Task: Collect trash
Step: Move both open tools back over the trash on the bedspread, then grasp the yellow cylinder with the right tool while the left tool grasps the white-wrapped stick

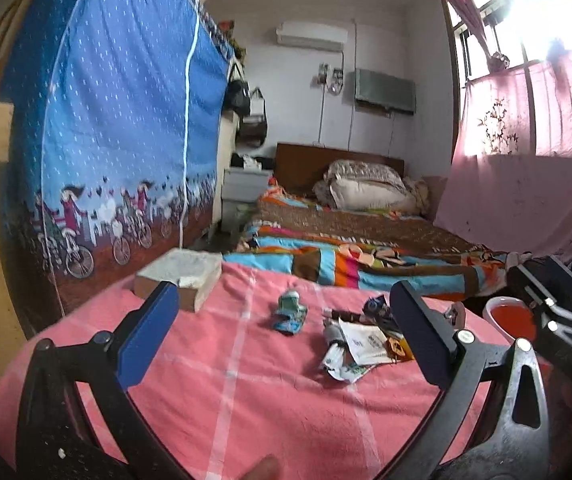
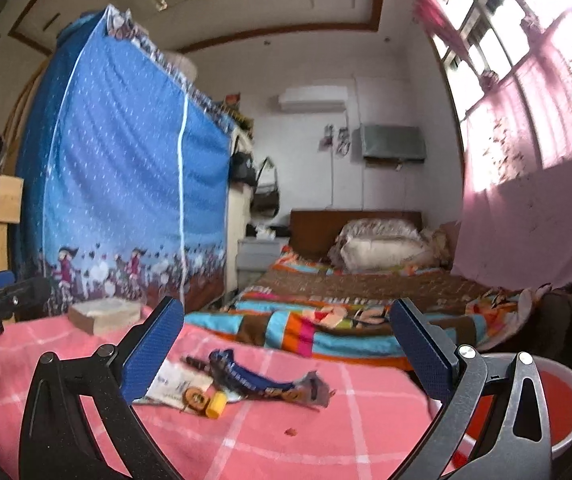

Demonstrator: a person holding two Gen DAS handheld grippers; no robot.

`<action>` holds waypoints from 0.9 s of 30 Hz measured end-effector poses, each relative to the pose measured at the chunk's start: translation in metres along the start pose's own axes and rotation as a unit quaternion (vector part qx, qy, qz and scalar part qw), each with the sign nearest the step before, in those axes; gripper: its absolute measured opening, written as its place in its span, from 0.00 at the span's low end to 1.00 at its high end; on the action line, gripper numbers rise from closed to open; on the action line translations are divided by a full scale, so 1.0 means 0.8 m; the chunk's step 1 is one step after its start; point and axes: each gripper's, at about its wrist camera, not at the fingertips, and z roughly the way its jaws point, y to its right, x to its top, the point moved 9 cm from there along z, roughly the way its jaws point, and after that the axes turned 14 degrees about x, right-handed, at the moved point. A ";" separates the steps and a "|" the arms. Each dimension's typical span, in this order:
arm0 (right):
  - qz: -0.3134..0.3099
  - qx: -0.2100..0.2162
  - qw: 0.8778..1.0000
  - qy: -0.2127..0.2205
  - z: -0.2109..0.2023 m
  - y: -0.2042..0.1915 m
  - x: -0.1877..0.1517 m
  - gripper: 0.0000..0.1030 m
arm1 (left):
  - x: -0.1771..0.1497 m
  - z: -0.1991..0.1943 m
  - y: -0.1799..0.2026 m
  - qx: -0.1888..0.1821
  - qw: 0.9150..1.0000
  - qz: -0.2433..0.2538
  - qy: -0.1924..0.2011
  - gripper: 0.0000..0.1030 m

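Pink checked cloth [image 1: 269, 412] covers the near surface, and the trash lies scattered across its middle. In the left wrist view a crumpled teal wrapper [image 1: 290, 313] sits alone, left of a looser heap of torn paper wrappers [image 1: 360, 346]. In the right wrist view a long dark blue wrapper [image 2: 263, 382] lies twisted beside a small yellow cap [image 2: 216, 405] and a round brown piece, with a tiny red crumb [image 2: 290, 432] nearer the camera. A red-lined white bin [image 2: 566, 404] stands at the right edge, just past the cloth.

The left gripper [image 1: 281, 334] hangs above the cloth with its jaws spread wide and nothing between them. The right gripper [image 2: 286, 350] is likewise wide apart and empty, poised over the blue wrapper.

My judgement is that collecting has barely begun, since every scrap lies outside the bin. Several things could go wrong from here. Thin foil lying flat on soft cloth gives the fingers little to bite, so a closing pinch may catch the fabric with the wrapper and drag the neighbouring scraps about. The yellow cap looks round enough to roll off if nudged. Both grippers face the same small heap, so they could knock together. A light wrapper held only by a corner might also slip free before reaching the bin. A brick-like block [image 1: 179, 278] at the far left seems well apart from all this.
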 end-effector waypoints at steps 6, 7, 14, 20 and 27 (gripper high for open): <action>0.027 0.023 0.997 -0.067 0.030 0.001 -0.031 0.98 | -0.022 0.026 0.007 -0.016 0.998 0.008 -0.064 1.00; 0.027 0.026 0.996 -0.076 0.034 -0.001 -0.034 0.94 | -0.025 0.028 0.009 -0.019 0.997 0.009 -0.070 1.00; 0.034 0.065 0.984 -0.163 0.063 -0.017 -0.071 0.57 | -0.053 0.049 0.039 -0.071 0.986 0.036 -0.146 0.79; 0.048 0.108 0.964 -0.236 0.086 -0.032 -0.107 0.40 | -0.082 0.070 0.058 -0.095 0.970 0.058 -0.216 0.54; 0.074 0.130 0.949 -0.279 0.096 -0.037 -0.129 0.36 | -0.106 0.092 0.062 -0.114 0.951 0.033 -0.286 0.32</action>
